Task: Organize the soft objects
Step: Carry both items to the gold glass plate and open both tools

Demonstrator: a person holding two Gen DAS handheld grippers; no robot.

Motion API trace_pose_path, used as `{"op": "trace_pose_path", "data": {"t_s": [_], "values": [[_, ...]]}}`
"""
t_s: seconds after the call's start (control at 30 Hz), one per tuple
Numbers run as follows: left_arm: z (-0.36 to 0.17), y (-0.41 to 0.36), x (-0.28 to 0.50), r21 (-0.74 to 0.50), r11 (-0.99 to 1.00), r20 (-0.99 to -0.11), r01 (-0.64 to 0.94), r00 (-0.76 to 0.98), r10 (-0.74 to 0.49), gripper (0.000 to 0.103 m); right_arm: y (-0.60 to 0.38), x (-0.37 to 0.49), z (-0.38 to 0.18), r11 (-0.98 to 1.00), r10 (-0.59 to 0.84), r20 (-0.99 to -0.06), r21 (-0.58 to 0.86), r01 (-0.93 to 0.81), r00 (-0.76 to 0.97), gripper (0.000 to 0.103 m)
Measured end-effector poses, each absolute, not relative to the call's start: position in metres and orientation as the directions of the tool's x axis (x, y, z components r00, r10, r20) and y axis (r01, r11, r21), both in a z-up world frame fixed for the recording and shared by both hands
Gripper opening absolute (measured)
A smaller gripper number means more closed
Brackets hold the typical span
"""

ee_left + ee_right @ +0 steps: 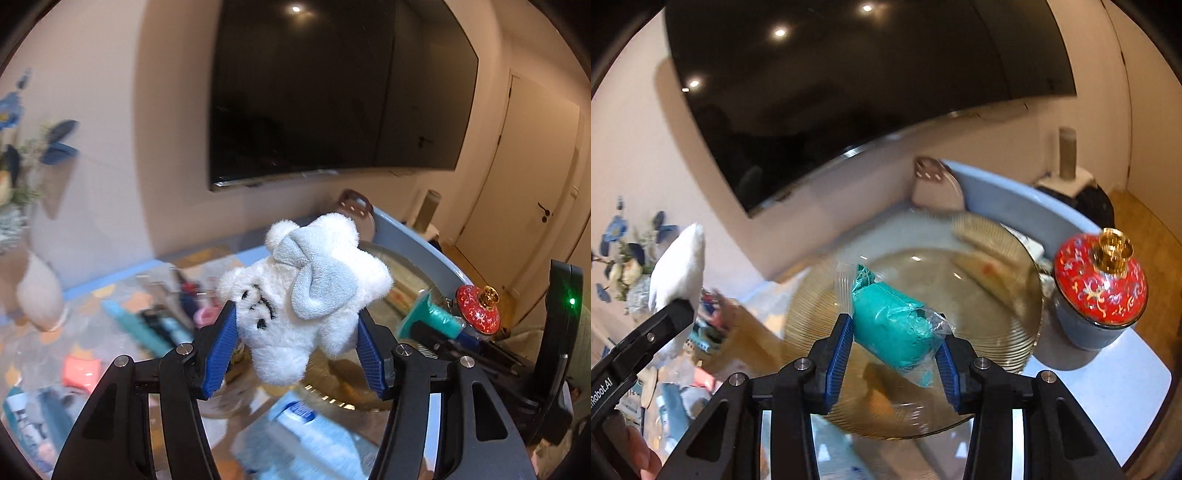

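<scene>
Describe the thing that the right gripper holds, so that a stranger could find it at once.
Start at the ribbed glass plate below the dark screen. Above it, the right gripper clamps a teal soft block in clear wrap. No neighbour is teal and plastic-wrapped; the jar lid beside it is red.

the table has a pale blue top with a patterned stretch toward the wall. on it sits a ribbed, clear amber glass plate, and just beside that a grey-blue jar with a red, gold-knobbed lid. farther left lies blurred clutter — a pink piece, teal strips and a light blue packet at the near edge.
</scene>
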State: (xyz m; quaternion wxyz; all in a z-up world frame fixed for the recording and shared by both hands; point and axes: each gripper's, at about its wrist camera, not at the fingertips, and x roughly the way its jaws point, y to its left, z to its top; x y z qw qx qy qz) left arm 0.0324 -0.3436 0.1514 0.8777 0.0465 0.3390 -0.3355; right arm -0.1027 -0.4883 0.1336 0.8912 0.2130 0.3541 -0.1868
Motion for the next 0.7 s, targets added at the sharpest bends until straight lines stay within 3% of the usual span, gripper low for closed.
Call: {"op": "trace_pose_path", "data": {"t_s": [0.03, 0.1, 0.17, 0.4, 0.7], "values": [[0.149, -0.349, 0.034, -0.147, 0.764, -0.63, 0.628, 0.535, -0.562, 0.059, -0.491, -0.1, 0.131, 0.837, -0.182, -0.719, 0.244, 0.489, 0.671, 0.043], [0.147, -0.356, 0.034, -0.137, 0.761, -0.626, 0.634, 0.54, -0.563, 0.071, -0.495, -0.097, 0.128, 0.834, -0.18, -0.732, 0.24, 0.496, 0.657, 0.045], [0.147, -0.36, 0.032, -0.12, 0.765, -0.625, 0.633, 0.551, -0.553, 0.075, -0.499, -0.098, 0.127, 0.833, -0.166, -0.74, 0.249, 0.495, 0.652, 0.064], [0.158, -0.339, 0.019, -0.146, 0.733, -0.608, 0.664, 0.525, -0.596, 0.075, -0.496, -0.114, 0.137, 0.836, -0.176, -0.712, 0.257, 0.485, 0.68, 0.065], [0.192, -0.23, -0.025, -0.155, 0.799, -0.532, 0.581, 0.632, -0.563, 0.075, -0.449, -0.134, 0.162, 0.872, -0.111, -0.662, 0.294, 0.392, 0.741, 0.065]]}}
